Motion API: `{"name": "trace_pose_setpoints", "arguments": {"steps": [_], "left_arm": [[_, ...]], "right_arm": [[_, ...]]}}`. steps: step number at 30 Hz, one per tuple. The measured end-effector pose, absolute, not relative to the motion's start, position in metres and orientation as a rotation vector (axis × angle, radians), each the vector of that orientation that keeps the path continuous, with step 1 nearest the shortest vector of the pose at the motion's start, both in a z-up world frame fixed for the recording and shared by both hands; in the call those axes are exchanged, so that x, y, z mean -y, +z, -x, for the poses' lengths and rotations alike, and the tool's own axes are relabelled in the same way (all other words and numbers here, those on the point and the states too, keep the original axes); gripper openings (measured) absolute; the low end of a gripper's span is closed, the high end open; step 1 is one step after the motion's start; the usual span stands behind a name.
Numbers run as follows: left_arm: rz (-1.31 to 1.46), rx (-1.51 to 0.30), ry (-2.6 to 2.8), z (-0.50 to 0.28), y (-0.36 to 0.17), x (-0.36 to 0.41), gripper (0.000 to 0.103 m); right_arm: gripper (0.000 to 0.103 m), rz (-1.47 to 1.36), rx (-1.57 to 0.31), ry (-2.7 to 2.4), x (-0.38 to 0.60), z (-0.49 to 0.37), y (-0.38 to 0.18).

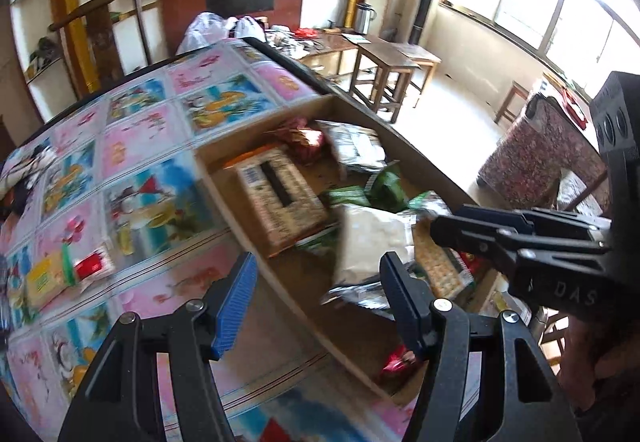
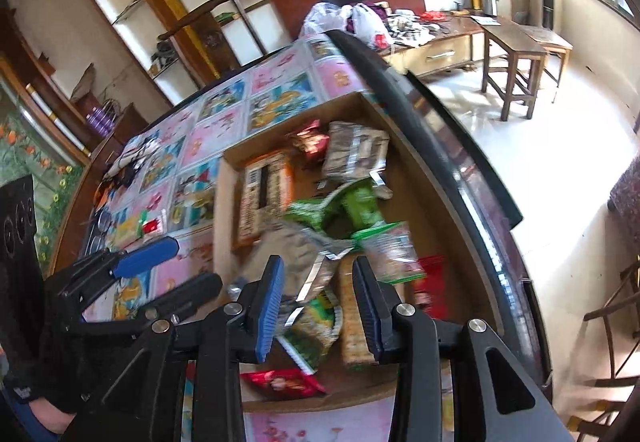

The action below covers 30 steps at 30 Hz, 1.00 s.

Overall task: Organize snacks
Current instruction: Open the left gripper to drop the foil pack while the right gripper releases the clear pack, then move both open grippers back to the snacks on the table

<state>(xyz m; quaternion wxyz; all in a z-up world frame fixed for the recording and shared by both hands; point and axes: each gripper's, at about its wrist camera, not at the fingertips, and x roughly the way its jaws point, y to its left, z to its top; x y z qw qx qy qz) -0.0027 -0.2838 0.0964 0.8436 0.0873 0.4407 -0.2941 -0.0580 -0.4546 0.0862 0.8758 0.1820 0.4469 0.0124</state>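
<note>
Both grippers hover over a cardboard box (image 1: 256, 262) of mixed snack packets: the left gripper (image 1: 316, 306) has its blue-padded jaws spread with nothing between them. Nearby, the right gripper (image 2: 320, 306) also pinches nothing, its jaws narrowly parted above a silver packet (image 2: 296, 262). Outside the box, a yellow snack pack (image 1: 48, 278) lies on the patterned tablecloth (image 1: 132, 146).

tablecloth (image 1: 132, 162): pink and blue picture squares, cartoon figures
cardboard box (image 2: 230, 178): plain brown
flat packet (image 1: 280, 198): orange edges, pale printed back, black stripe
crumpled wrappers (image 2: 356, 202): bright green
pouch (image 1: 376, 242): white, silver trim
small packet (image 2: 284, 382): red
left gripper (image 1: 316, 302): black, blue ribbed pads
stool (image 2: 516, 66): dark brown wood
</note>
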Motion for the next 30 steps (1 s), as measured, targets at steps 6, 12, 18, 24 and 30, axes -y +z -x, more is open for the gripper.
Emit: {"name": "trace_pose_setpoints", "arguments": {"steps": [6,12,18,24,30], "left_arm": [[-0.122,-0.931,-0.542,-0.005,0.099,0.231,0.063],[-0.067,-0.94,-0.481,-0.011,0.095,0.182,0.064],[-0.031,-0.961,-0.424,-0.025,0.085,0.127,0.064],[-0.045,-0.976,-0.394,-0.057,0.082,0.077,0.071],[-0.047,-1.0,-0.416,-0.11,0.084,0.038,0.074]], "right_arm": [[0.04,-0.325,-0.953,0.106,0.409,0.053,0.087],[0.043,-0.238,-0.983,0.208,0.355,0.051,0.085],[0.043,-0.177,-1.025,0.26,0.317,0.05,0.076],[0.043,-0.169,-1.039,0.244,0.305,0.052,0.071],[0.044,-0.18,-1.04,0.194,0.306,0.059,0.072]]}}
